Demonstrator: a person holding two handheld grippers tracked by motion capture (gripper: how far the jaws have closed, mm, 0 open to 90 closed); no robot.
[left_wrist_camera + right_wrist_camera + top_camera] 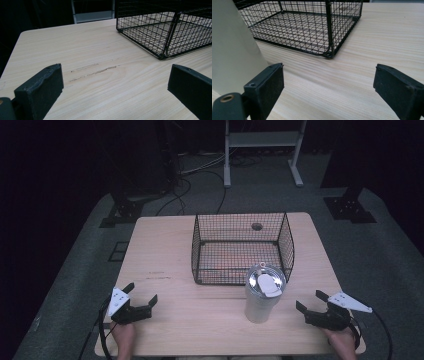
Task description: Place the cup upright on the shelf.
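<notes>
A pale metal tumbler (262, 296) with a clear lid stands upright on the wooden table (165, 250), just in front of a black wire basket (242, 249). My left gripper (142, 293) rests open near the table's front left, with nothing between its jaws. My right gripper (311, 301) is open at the front right, a short way right of the tumbler. In the right gripper view the tumbler's wall (232, 50) rises beside the left jaw, apart from it, and the basket (307, 27) lies ahead. The left gripper view shows the basket's corner (165, 32) ahead to the right.
The basket is empty and sits mid-table toward the back. A small round hole (257, 226) marks the tabletop behind it. Faint scuff marks (95, 71) streak the wood in front of the left gripper. Stand bases and cables lie on the grey floor beyond.
</notes>
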